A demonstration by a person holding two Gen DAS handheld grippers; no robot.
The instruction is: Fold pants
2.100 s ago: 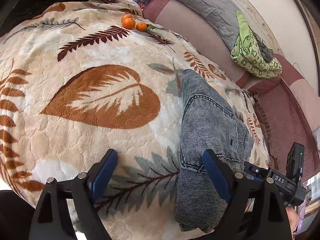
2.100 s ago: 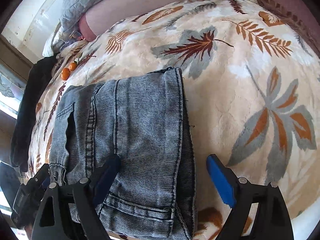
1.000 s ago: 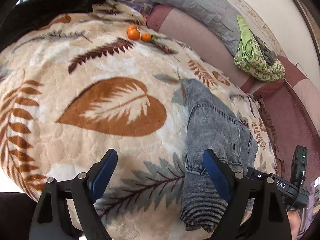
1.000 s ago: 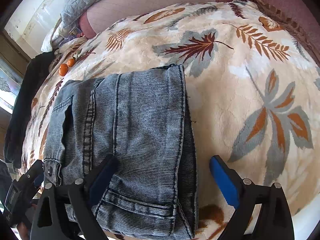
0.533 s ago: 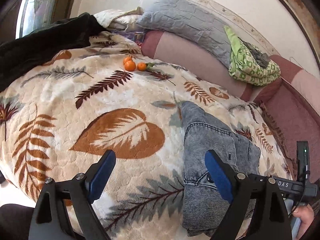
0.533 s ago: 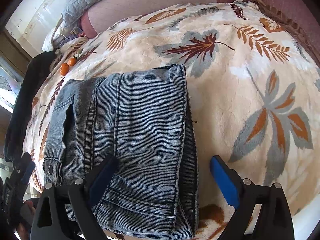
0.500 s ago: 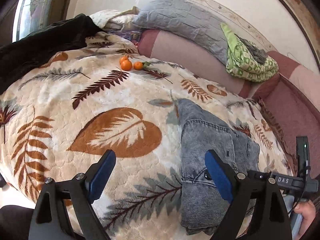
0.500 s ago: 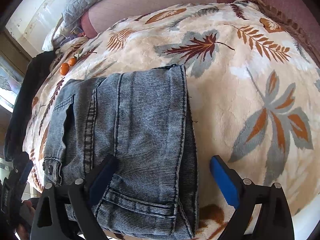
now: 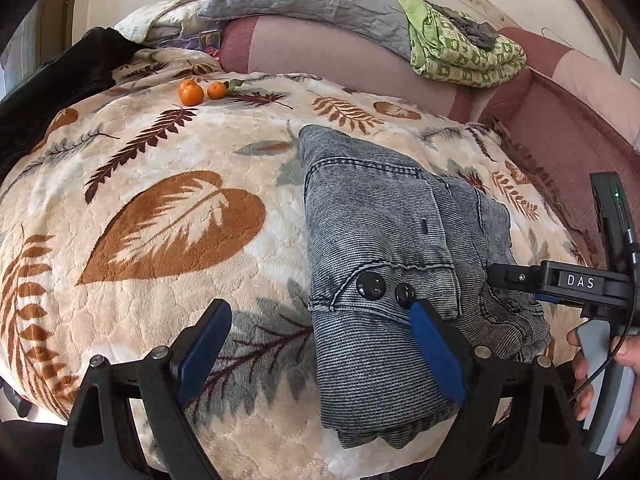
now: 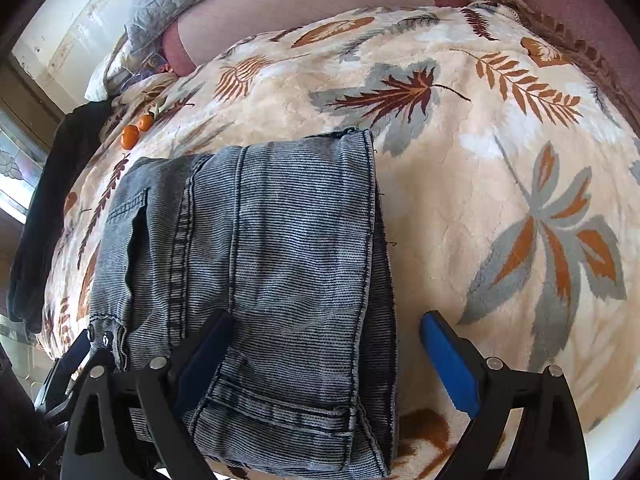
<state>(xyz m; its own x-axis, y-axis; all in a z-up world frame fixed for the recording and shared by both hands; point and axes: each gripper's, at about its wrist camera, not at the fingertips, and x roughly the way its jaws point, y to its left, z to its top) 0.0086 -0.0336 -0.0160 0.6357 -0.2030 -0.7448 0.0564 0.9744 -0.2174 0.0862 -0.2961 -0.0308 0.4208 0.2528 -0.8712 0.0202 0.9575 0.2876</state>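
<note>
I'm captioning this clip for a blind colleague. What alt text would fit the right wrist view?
Folded grey-blue jeans lie in a compact stack on a cream blanket with leaf prints, seen between the open blue-padded fingers of the right gripper, which holds nothing. Two small oranges sit far left near a dark garment, with a sofa back behind.

Folded denim pants (image 10: 272, 264) laid flat on leaf-print blanket (image 10: 500, 200); right gripper (image 10: 326, 350) held wide apart over hem; two tangerines (image 10: 136, 130) seen beyond

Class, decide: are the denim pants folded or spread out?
Folded: the denim pants lie as a compact stack, layered edges showing, on the leaf-print blanket.
</note>
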